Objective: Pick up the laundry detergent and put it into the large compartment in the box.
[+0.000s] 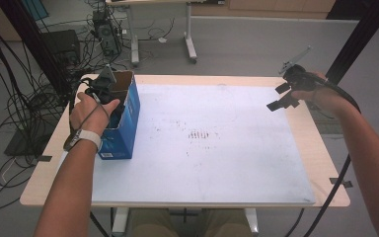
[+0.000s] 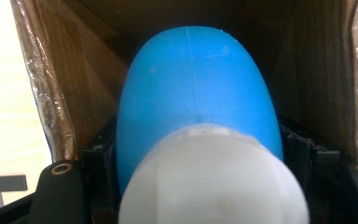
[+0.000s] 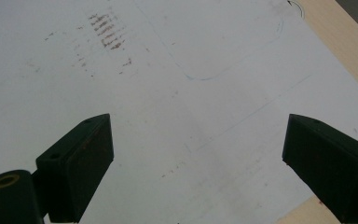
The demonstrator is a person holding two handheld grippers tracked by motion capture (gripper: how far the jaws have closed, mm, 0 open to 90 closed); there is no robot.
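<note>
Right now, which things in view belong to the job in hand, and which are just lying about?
In the job:
- blue-and-white object, between the left gripper fingers, inside the box
- blue cardboard box
- left gripper, reaching into the box

Lying about:
- right gripper, fingers wide open above the white mat, holding nothing
- cables on the floor
- far table

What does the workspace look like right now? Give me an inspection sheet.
Surface: white sheet on wooden table; brown smudges mid-sheet.
Job's things: blue box open, at left; blue-and-white object inside.
Clutter: nothing seen.
Grippers: left gripper in the box, jaws flanking the object, contact unclear; right gripper open, empty, over the sheet.
Cables: floor cables tangled at left; gripper cable off right edge.
Surroundings: second table behind.
</note>
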